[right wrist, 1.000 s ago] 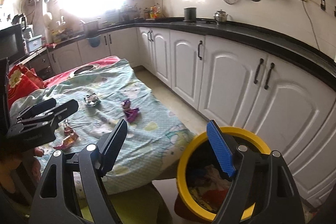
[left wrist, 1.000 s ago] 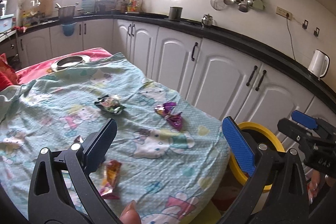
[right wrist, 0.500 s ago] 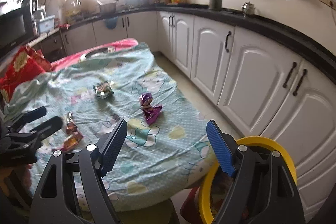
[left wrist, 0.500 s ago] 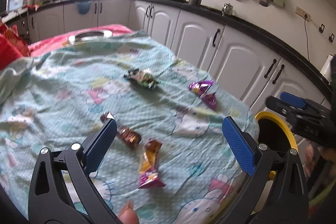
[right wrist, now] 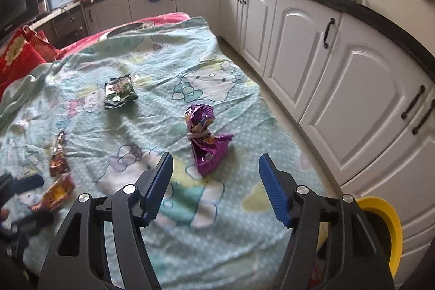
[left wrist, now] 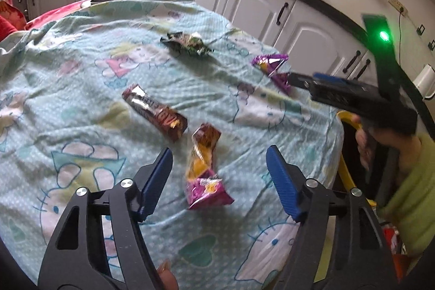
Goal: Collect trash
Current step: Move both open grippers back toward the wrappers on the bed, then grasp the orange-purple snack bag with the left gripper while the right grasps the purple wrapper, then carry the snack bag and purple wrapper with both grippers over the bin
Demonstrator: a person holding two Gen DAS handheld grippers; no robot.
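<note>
- Trash lies scattered on your table, which is covered by a pale turquoise cartoon-print cloth (left wrist: 89,89); four wrappers show on it.
- Your left gripper (left wrist: 219,172) hovers over the near part of the cloth with an orange-and-magenta wrapper (left wrist: 204,167) just ahead of its blue pads. Its jaws have just been closing, yet they stand apart, the wrapper lies between them on the cloth, and neither pad touches it.
- A brown wrapper (left wrist: 155,110) lies just left of that one, tilted, with its far end pointing left.
- A dark green wrapper (left wrist: 187,44) sits farther off, near the middle of the cloth.
- A purple wrapper (right wrist: 205,137) lies toward the right edge of the cloth, knotted at the middle with its near half fanned out. In your left view it sits just beyond the tip of the other tool.
- Your right gripper (right wrist: 216,180) points at that purple wrapper from the near side. Its jaws have also just been closing; they are still spread, with nothing pinched, and the wrapper lies just beyond the pads.
- Your right hand (left wrist: 380,137), in a light green sleeve (left wrist: 410,181), shows at the right of the left view.
- A yellow-rimmed bin (right wrist: 386,230) stands on the floor at the near right, beside the table's edge and below the white cabinets (right wrist: 334,67).
</note>
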